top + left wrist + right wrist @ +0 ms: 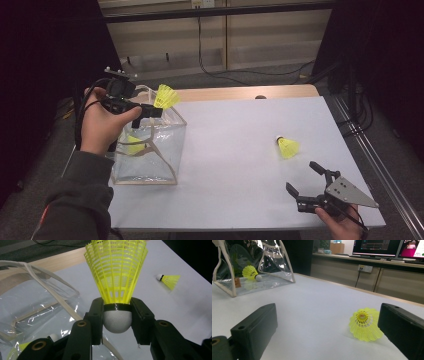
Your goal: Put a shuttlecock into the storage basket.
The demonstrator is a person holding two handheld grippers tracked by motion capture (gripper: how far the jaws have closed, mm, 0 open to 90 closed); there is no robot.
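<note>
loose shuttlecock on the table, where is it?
High view: the loose shuttlecock lies on the white table at right, just beyond the open right gripper.

Held shuttlecock (116, 272) skirt top cut off by the left gripper view's upper edge, bagged shuttlecock (134, 145) blurred behind glare on clear bag (165, 150), person's right hand (340, 225) cropped at the high view's bottom edge.

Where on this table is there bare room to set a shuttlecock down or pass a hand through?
The widest free patch is the white tabletop between the clear bag and the lying shuttlecock. The far strip behind that shuttlecock is also bare. It is crowded at the left, where the left tool holds a shuttlecock over the bag, and near the right tool.
</note>
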